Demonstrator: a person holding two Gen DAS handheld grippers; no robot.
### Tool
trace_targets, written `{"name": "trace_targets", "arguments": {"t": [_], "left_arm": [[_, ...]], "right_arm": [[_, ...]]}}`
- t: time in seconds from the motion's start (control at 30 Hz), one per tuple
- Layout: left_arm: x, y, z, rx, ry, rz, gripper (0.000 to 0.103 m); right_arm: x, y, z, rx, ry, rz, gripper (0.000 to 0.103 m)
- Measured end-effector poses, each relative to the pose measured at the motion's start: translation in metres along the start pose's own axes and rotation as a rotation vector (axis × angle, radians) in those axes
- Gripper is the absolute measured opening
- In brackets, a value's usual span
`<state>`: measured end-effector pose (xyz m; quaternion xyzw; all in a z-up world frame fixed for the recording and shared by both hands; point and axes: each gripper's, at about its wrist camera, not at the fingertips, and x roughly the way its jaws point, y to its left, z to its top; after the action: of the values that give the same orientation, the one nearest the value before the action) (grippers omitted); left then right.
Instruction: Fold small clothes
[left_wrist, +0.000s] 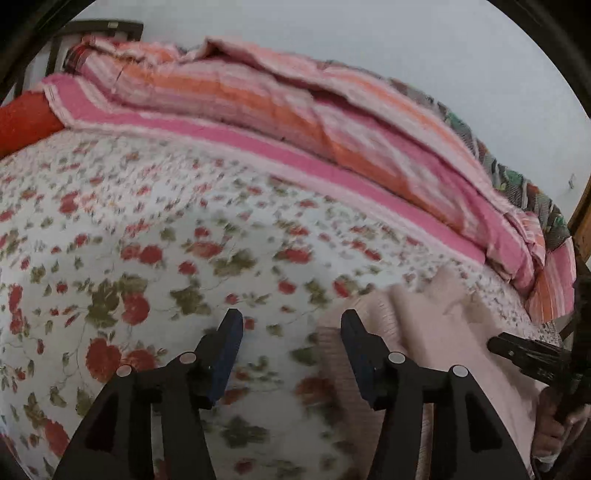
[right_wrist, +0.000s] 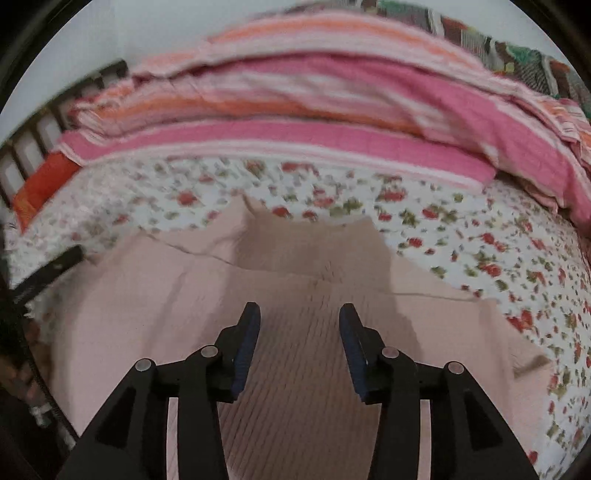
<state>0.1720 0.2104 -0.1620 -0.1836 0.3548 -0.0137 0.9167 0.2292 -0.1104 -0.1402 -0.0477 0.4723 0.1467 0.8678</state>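
Note:
A pale pink ribbed knit garment (right_wrist: 280, 280) lies spread on the floral bedsheet (right_wrist: 498, 251), with creases and a flap at its right edge. My right gripper (right_wrist: 299, 314) is open and empty, hovering over the garment's middle. In the left wrist view the garment (left_wrist: 436, 332) shows at the lower right. My left gripper (left_wrist: 291, 321) is open and empty at the garment's left edge, its right finger (left_wrist: 354, 332) over the ribbed hem, its left finger over bare sheet (left_wrist: 147, 221). The right gripper's black tip (left_wrist: 524, 350) shows at the far right. The left gripper's tip (right_wrist: 51, 269) shows at the left.
A folded pink and orange striped quilt (left_wrist: 295, 110) lies along the far side of the bed, also in the right wrist view (right_wrist: 332, 103). A red pillow (left_wrist: 26, 122) sits at the far left by a dark headboard (left_wrist: 99, 33). A wall lies behind.

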Motion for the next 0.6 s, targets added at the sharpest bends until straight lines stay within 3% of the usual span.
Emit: {"name": "trace_targets", "arguments": {"t": [0.2, 0.33, 0.6], "left_arm": [[0.010, 0.011, 0.000, -0.023, 0.003, -0.073, 0.062], [0.011, 0.009, -0.001, -0.014, 0.003, -0.078, 0.062], [0.012, 0.007, -0.002, 0.009, 0.005, -0.058, 0.062]], "right_arm": [[0.022, 0.004, 0.006, -0.009, 0.041, -0.084, 0.044], [0.028, 0.013, 0.007, -0.034, 0.042, -0.129, 0.045], [0.017, 0.016, 0.001, -0.053, 0.024, -0.135, 0.045]]}}
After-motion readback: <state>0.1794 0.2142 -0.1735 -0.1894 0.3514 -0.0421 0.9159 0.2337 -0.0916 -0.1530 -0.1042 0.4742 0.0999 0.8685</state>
